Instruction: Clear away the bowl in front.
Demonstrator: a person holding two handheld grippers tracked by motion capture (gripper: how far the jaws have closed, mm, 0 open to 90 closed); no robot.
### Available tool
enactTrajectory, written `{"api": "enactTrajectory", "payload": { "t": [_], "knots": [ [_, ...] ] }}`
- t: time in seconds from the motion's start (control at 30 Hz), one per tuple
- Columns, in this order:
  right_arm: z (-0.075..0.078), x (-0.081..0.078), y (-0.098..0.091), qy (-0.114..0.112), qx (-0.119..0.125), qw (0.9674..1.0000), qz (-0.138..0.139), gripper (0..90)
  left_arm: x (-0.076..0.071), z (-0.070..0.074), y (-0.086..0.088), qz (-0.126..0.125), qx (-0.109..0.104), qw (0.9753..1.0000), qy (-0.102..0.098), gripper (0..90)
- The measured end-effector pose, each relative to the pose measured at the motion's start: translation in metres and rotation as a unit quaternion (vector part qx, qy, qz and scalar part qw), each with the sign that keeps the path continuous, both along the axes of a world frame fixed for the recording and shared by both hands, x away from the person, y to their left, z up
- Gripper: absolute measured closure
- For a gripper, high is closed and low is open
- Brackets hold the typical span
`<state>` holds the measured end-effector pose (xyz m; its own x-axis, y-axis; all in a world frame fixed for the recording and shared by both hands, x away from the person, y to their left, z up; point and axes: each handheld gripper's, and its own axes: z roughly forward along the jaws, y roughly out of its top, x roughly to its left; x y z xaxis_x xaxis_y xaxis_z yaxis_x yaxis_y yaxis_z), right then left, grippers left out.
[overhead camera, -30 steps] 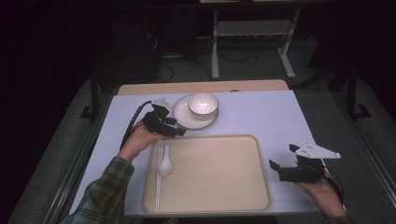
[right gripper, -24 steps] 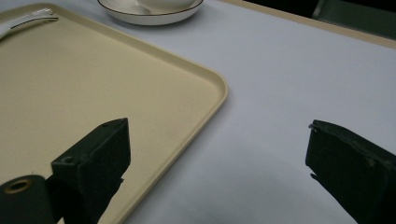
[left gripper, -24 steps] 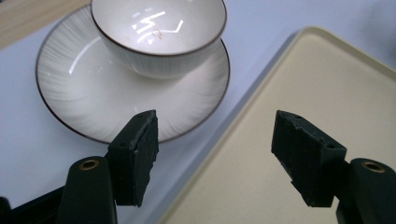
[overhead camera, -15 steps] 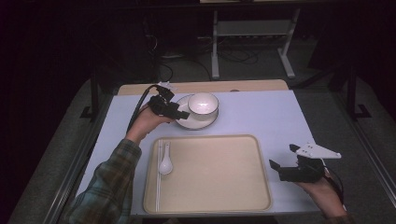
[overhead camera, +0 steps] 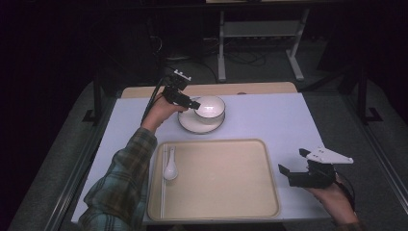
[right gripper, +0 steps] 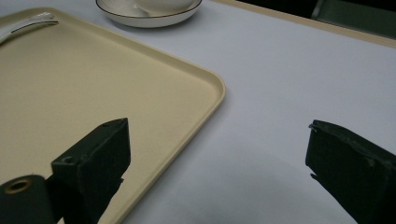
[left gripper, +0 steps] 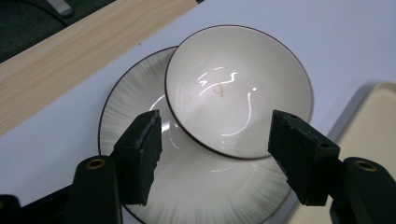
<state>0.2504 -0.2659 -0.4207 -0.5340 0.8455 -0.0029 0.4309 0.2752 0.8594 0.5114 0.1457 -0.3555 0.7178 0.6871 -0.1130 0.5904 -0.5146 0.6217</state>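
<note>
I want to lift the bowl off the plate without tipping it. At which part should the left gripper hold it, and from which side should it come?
Probably the bowl's thin rim, on the edge nearest the left gripper: one jaw inside, one outside, coming from above. The bowl sits upright on the plate, off-centre, and looks too wide for the open jaws to span.

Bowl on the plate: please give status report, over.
Left gripper open over bowl, jaws just closing, no contact seen. Right gripper open, nothing held, beside tray. Bowl sits on plate. Nothing in the way.
</note>
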Motion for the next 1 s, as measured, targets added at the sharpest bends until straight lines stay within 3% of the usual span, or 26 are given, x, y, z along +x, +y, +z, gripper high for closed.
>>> {"api": "enactTrajectory", "payload": {
  "t": [0.13, 0.4, 0.83, 1.0],
  "knots": [
    [0.0, 0.0, 0.0, 0.0, 0.001, 1.0, 0.0, 6.3, 0.011, -0.008, -0.007, 0.011, 0.006, 0.9999, 0.008, 38.7],
    [0.0, 0.0, -0.002, 0.0, 0.003, 1.0, 0.0, 6.3, 0.029, -0.031, -0.014, 0.03, 0.02, 0.9984, 0.042, 46.1],
    [0.0, 0.0, -0.003, -0.003, 0.006, 1.0, -0.002, 6.3, 0.037, -0.048, -0.024, 0.052, 0.043, 0.9951, 0.072, 64.2],
    [0.0, 0.0, -0.003, -0.003, 0.005, 1.0, -0.001, 6.4, 0.038, -0.049, -0.025, 0.065, 0.039, 0.9937, 0.083, 71.8]
  ]
}}
